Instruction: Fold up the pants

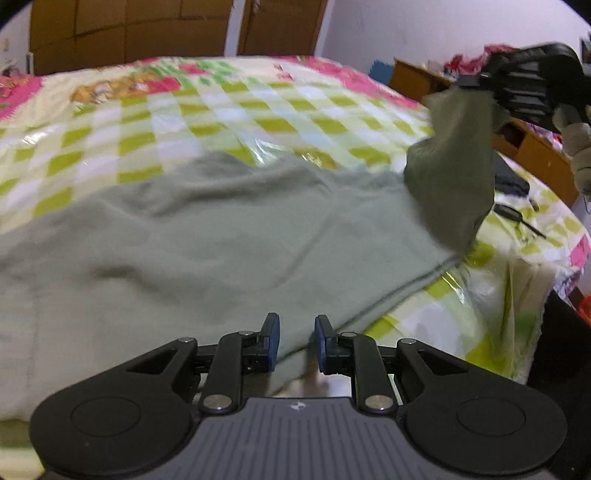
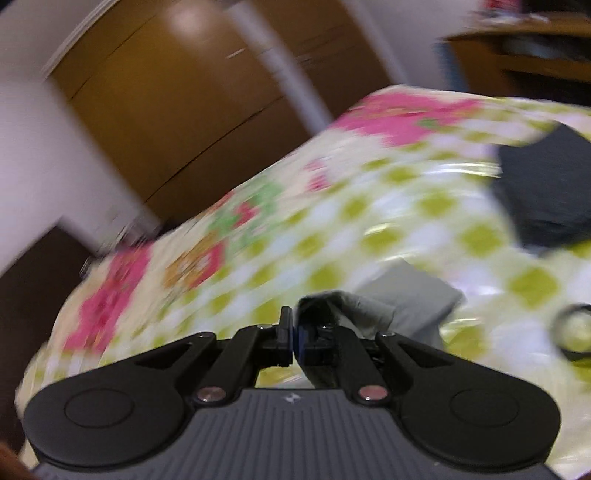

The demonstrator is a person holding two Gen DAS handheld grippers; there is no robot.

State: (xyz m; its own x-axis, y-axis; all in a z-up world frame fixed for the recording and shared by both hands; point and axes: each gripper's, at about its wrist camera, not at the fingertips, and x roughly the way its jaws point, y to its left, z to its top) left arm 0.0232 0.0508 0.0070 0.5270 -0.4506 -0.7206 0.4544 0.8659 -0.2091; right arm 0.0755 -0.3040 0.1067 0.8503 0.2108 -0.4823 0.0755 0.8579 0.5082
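Note:
Pale grey-green pants (image 1: 221,236) lie spread across the bed in the left wrist view. My left gripper (image 1: 297,341) is open, its blue pads on either side of the pants' near edge, low over the cloth. My right gripper (image 1: 476,83) shows at the upper right of that view, shut on one end of the pants and lifting it off the bed. In the blurred right wrist view, the right gripper (image 2: 294,334) is shut on a fold of the pants (image 2: 388,299), which hangs from its jaws.
The bed (image 1: 177,110) has a green-checked, pink-flowered cover under glossy plastic. A dark garment (image 2: 546,195) and small black items (image 1: 517,216) lie near its right edge. Wooden wardrobes (image 1: 147,33) stand behind. A wooden desk (image 1: 535,151) is at the right.

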